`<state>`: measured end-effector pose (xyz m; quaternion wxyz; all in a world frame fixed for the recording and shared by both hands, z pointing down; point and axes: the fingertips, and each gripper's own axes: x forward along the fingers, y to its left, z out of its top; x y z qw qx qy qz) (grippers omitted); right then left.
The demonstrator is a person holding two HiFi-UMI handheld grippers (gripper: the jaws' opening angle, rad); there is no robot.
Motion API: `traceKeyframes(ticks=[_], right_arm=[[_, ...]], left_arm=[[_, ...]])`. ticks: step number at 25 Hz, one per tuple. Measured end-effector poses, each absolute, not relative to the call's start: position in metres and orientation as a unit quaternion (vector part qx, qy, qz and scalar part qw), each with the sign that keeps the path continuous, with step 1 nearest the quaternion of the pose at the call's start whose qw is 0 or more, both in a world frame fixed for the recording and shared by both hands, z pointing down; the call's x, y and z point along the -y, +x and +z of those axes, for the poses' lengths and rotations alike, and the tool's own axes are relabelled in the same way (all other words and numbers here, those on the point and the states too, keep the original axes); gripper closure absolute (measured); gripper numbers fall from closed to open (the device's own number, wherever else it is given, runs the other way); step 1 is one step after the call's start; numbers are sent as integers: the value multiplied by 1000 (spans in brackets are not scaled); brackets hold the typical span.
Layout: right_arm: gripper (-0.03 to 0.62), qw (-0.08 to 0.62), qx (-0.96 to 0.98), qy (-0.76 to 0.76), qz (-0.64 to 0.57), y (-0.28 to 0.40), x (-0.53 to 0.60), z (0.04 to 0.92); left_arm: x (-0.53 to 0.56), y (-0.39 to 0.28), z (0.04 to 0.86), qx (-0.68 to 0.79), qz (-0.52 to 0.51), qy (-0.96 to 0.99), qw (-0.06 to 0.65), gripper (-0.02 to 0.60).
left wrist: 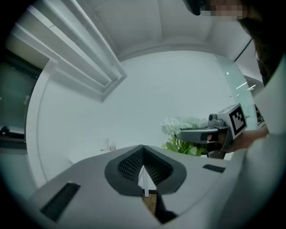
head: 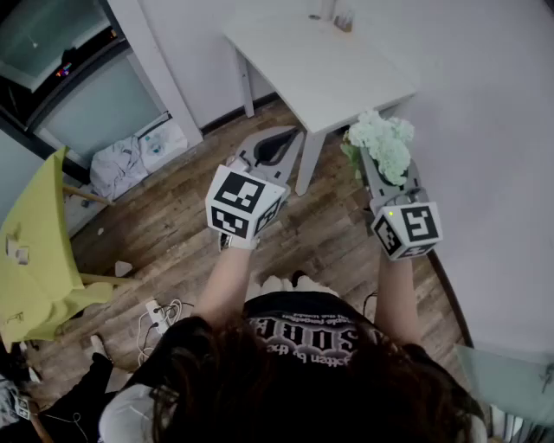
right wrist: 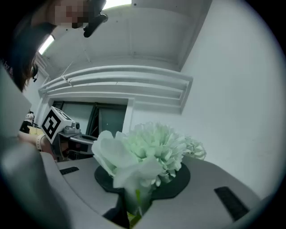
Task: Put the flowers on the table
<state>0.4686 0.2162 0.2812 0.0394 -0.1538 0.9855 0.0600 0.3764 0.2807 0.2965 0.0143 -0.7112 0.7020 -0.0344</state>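
Note:
A bunch of pale green and white flowers (head: 383, 140) sticks up from my right gripper (head: 368, 160), which is shut on its stems. In the right gripper view the blooms (right wrist: 149, 150) fill the space over the jaws and hide the pads. The bunch hangs over the wooden floor, just off the near right corner of the white table (head: 320, 69). My left gripper (head: 293, 132) is shut with nothing in it and points at the table's near leg. From the left gripper view its jaw tips (left wrist: 143, 147) meet, and the flowers (left wrist: 183, 127) show to the right.
Small glass items (head: 333, 16) stand at the table's far edge. A white wall (head: 502, 130) runs close on the right. On the left are a yellow-green seat (head: 35, 251), a white bag (head: 138, 151) and a power strip with cables (head: 160, 316) on the floor.

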Motion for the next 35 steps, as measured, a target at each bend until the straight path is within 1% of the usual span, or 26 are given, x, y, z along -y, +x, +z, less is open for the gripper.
traceKeyframes(ticks=[9,18,22,29,35], right_arm=[[479,35,-988,-143,51,465,-200,288],[474,33,-992,-115,38,441,-162,295],[474,31,-993,-111,33,443,-152,301],[474,20,-994,-105,14,412,-109,309],[474,20,-995,-100,5,376,-98,311]], left_arm=[[-264,374,304,-704,-43,-709,11,580],[-226,355,311,-714,-46,-699,-2,580],[-221,350,316,-728,-51,-684,6,580],[-194,314,315,-743,-47,-668,6,580],[-189,279,316,-748,-47,-662,-4,580]])
